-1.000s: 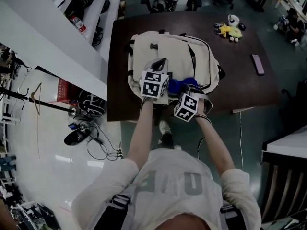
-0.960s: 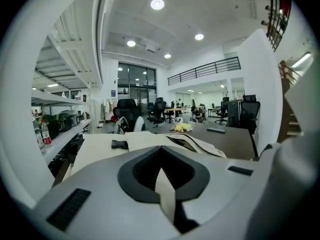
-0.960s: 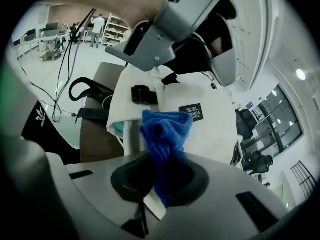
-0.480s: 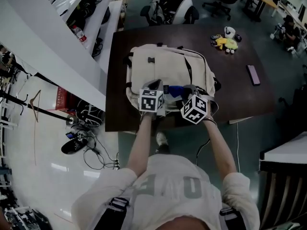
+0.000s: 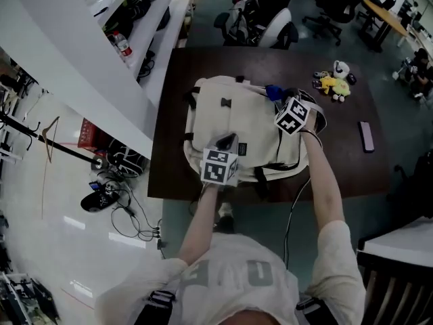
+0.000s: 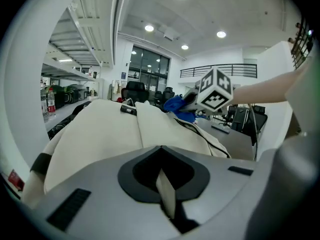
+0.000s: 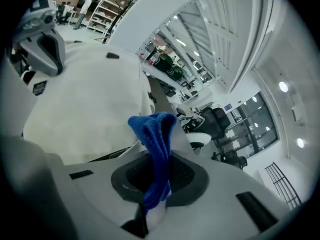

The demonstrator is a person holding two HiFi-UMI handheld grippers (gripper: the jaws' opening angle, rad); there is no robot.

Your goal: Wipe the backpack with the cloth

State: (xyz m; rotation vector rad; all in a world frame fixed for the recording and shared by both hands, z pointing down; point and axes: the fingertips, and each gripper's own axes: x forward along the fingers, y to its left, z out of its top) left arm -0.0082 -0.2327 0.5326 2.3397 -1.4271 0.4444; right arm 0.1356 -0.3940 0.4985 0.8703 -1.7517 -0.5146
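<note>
The right tool (image 5: 281,97) has swept from the near edge of the backpack (image 5: 243,120) up to its far right corner, carrying the cloth (image 5: 272,91) with it. The left tool (image 5: 226,143) has kept to the near edge.

The backpack lies flat on the dark table (image 5: 338,161). From the head view its near rim is covered by the left tool and the person's arms, and neither tool's jaws can be read there.

The right gripper view settles its side: the jaws are clamped on the blue cloth (image 7: 156,144), which stands up out of them in a fold over the cream fabric (image 7: 85,104). That view also catches the left tool (image 7: 50,54) across the bag.

The left gripper view shows its own jaws (image 6: 165,196) closed together, with a narrow cream strip in the slot. I cannot tell whether that strip is bag fabric or part of the tool.

Ahead, the left gripper view shows the right tool (image 6: 187,101) with the cloth (image 6: 176,106) at the far end of the backpack (image 6: 100,134).

A small dark label (image 5: 242,149) sits on the front panel. It shows again in the right gripper view (image 7: 39,88), its print too small to read.

Only the head view shows a yellow toy (image 5: 331,84) and a flat dark slab (image 5: 367,135) farther right on the table.

A bottle (image 5: 122,44) stands on the white shelf; its red label cannot be read.
</note>
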